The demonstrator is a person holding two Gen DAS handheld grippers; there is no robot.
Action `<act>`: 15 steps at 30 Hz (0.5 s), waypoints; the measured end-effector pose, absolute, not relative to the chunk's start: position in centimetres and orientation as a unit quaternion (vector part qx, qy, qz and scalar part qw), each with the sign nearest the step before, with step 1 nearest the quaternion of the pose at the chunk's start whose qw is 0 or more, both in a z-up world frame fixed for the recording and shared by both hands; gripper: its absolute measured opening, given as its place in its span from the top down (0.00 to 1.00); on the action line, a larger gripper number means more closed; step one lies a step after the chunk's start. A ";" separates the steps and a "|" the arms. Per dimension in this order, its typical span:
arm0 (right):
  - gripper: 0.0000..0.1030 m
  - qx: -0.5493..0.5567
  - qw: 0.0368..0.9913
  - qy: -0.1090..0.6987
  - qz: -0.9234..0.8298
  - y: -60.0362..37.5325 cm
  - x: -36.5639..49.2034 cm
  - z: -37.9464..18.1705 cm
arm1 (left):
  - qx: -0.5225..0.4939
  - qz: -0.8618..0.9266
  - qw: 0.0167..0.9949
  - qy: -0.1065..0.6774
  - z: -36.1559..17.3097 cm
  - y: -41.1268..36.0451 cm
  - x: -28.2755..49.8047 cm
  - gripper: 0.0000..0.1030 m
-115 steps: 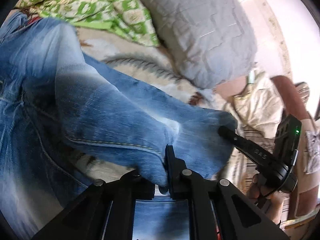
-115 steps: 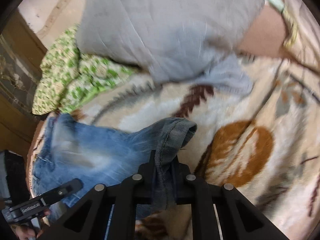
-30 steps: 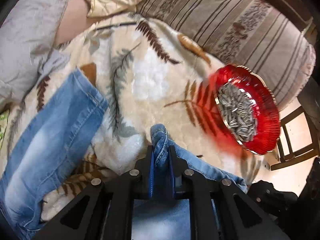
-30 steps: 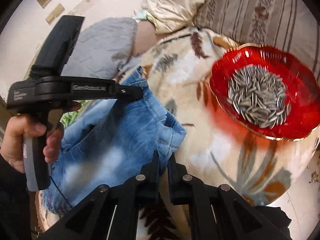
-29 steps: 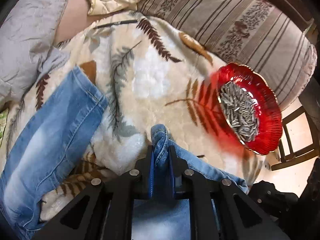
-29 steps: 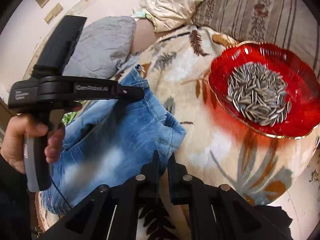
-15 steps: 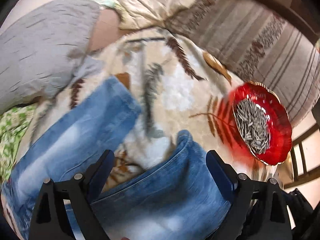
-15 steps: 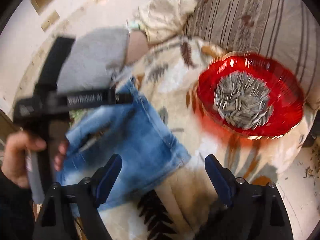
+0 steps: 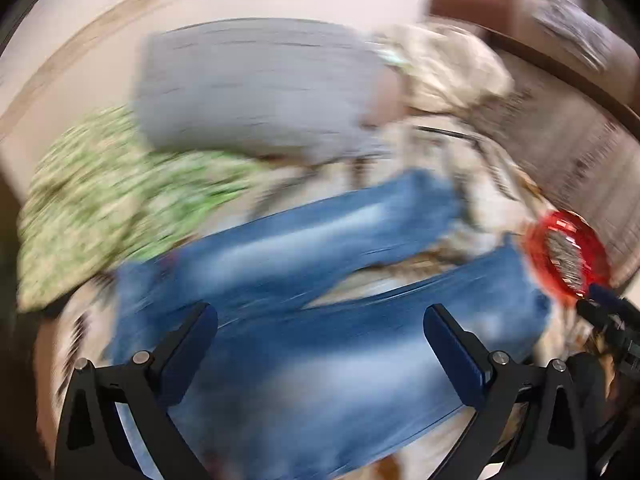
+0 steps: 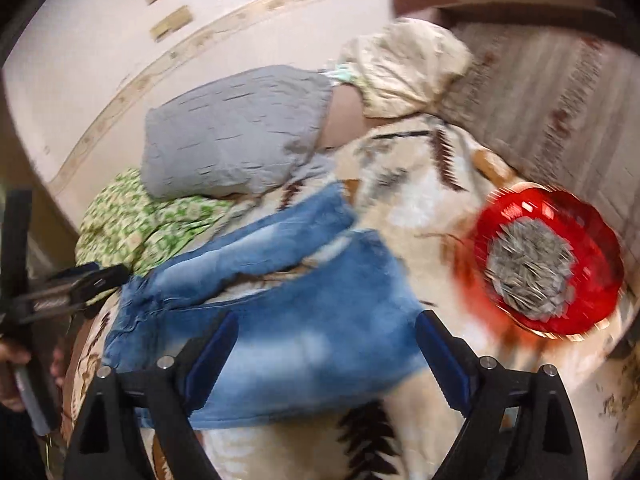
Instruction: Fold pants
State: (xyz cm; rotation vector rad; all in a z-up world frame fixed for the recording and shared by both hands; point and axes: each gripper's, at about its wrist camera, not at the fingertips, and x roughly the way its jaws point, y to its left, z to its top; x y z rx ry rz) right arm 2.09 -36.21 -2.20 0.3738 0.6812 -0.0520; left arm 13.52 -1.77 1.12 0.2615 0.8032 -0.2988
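Two denim legs of faded blue jeans lying flat in a V on a plush cream leaf-print blanket, hems toward a scalloped red glass dish heaped with striped seeds. Crinkled grey pillow and crumpled green-patterned cloth behind, striped sofa back to the right. Left gripper spread wide, blue-padded fingers empty above the jeans; left view heavily motion-blurred. Right gripper likewise spread wide, holding nothing, pads framing the near leg, contact unclear.
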 end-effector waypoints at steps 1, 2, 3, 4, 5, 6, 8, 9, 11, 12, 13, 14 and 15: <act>0.11 0.172 0.928 0.331 -0.013 -35.2 2.8 -1.8 | 0.117 -0.128 0.905 0.387 1.3 0.3 13.2 0.01; 0.11 0.166 0.930 0.329 -0.005 -34.5 3.2 -1.4 | 0.105 -0.105 0.910 0.387 1.6 2.9 12.7 0.01; 0.11 0.158 0.932 0.327 0.004 -33.7 3.6 -1.1 | 0.098 -0.089 0.913 0.387 1.6 4.7 12.2 0.01; 0.11 0.149 0.933 0.326 0.014 -32.8 4.1 -0.8 | 0.088 -0.067 0.915 0.387 1.7 7.0 11.5 0.01; 0.11 0.137 0.935 0.326 0.029 -31.6 4.8 -0.5 | 0.076 -0.045 0.918 0.387 1.6 9.1 10.8 0.01; 0.11 0.130 0.935 0.327 0.041 -30.6 5.2 -0.3 | 0.066 -0.032 0.919 0.387 1.6 10.5 10.2 0.01; 0.11 0.116 0.936 0.326 0.064 -28.8 5.9 -0.1 | 0.039 0.000 0.920 0.390 1.1 14.1 8.8 0.01; 0.11 0.108 0.936 0.327 0.074 -27.9 6.1 0.0 | 0.029 0.011 0.919 0.393 0.9 15.4 8.3 0.01; 0.10 0.094 0.935 0.329 0.094 -26.2 6.8 0.1 | 0.012 0.028 0.917 0.398 0.2 17.1 7.7 0.01; 0.10 0.089 0.934 0.329 0.103 -25.4 7.1 0.1 | 0.007 0.033 0.915 0.401 -0.1 17.5 7.6 0.01; 0.10 0.083 0.934 0.330 0.111 -24.7 7.3 0.1 | 0.003 0.038 0.914 0.404 -0.5 18.2 7.4 0.01; 0.10 0.078 0.933 0.331 0.119 -24.0 7.5 0.1 | 0.000 0.042 0.913 0.406 -0.9 18.6 7.3 0.01; 0.10 0.073 0.932 0.332 0.125 -23.4 7.8 0.0 | -0.001 0.044 0.912 0.407 -1.3 18.9 7.2 0.01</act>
